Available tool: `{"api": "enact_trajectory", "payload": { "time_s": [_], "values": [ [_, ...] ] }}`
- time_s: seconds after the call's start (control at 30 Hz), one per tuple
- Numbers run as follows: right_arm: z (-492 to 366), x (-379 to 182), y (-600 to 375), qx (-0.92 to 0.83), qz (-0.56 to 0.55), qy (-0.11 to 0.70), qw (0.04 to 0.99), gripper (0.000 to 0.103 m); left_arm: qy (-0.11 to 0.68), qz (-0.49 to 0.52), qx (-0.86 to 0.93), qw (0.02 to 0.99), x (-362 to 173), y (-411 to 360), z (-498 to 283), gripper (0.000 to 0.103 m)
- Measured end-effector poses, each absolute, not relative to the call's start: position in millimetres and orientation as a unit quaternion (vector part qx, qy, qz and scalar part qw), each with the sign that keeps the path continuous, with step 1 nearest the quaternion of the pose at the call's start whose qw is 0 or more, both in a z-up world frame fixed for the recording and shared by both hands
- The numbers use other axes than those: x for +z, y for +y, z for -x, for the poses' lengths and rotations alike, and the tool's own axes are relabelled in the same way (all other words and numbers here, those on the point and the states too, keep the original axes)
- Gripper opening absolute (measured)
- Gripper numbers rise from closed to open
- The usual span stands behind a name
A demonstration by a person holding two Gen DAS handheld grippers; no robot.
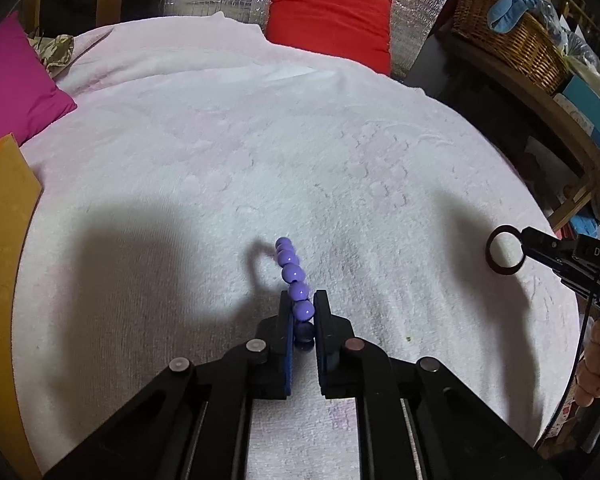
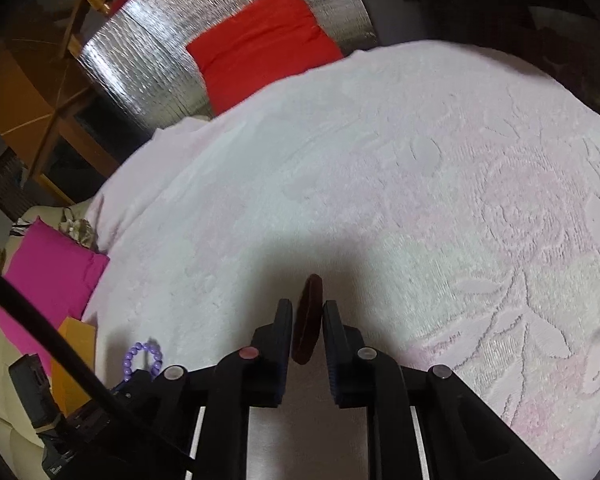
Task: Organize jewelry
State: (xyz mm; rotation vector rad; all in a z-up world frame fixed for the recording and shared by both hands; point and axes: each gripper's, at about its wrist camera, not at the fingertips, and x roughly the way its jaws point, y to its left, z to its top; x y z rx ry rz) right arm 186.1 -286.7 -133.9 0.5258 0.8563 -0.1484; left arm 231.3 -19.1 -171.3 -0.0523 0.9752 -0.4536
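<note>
Your left gripper (image 1: pixel 303 312) is clenched on the purple bead bracelet (image 1: pixel 294 276). The bracelet stands edge-on between the pads and runs from the fingertips toward 12 o'clock, raised above the white towel (image 1: pixel 260 152) with its shadow on the cloth at 11 o'clock.

Your right gripper (image 2: pixel 307 320) is clenched on a dark ring-shaped bangle (image 2: pixel 309 316), also edge-on, with its long axis toward 12 o'clock. In the left wrist view the same bangle appears as an open circle at 3 o'clock, well apart from the bracelet and clear of the towel.

Both pieces are off the surface, one per hand. Neither hand is nearer to a destination, because no jewelry box, tray or stand is visible in either view.

Farther out, at 10 o'clock, lie an orange board (image 1: pixel 4 208) and a magenta cushion (image 1: pixel 16 84). At 12 o'clock is a red cushion (image 1: pixel 332 16). At 2 o'clock a wicker basket (image 1: pixel 512 40) holds blue cloth; judge it as household storage, not a jewelry container.
</note>
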Motion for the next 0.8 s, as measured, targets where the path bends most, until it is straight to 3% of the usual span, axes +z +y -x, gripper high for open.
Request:
{"api": "enact_trajectory", "payload": {
  "time_s": [0.5,0.57,0.63,0.8],
  "values": [
    [-183,-108,-276,-0.043,-0.25,0.368,0.895,0.018,0.438,0.035,-0.223,0.87,-149,-13,-220,0.009],
    [-185,-114,-283,-0.064,-0.251,0.389,0.884,0.028,0.44,0.034,-0.222,0.869,-149,-13,-219,0.009],
    [-187,-124,-289,-0.081,-0.252,0.413,0.871,0.073,0.441,0.034,-0.223,0.869,-148,-14,-219,0.009],
    [-199,-142,-283,-0.094,-0.213,0.441,0.867,0.075,0.437,0.027,-0.227,0.87,-146,-19,-215,0.009]
  ]
}}
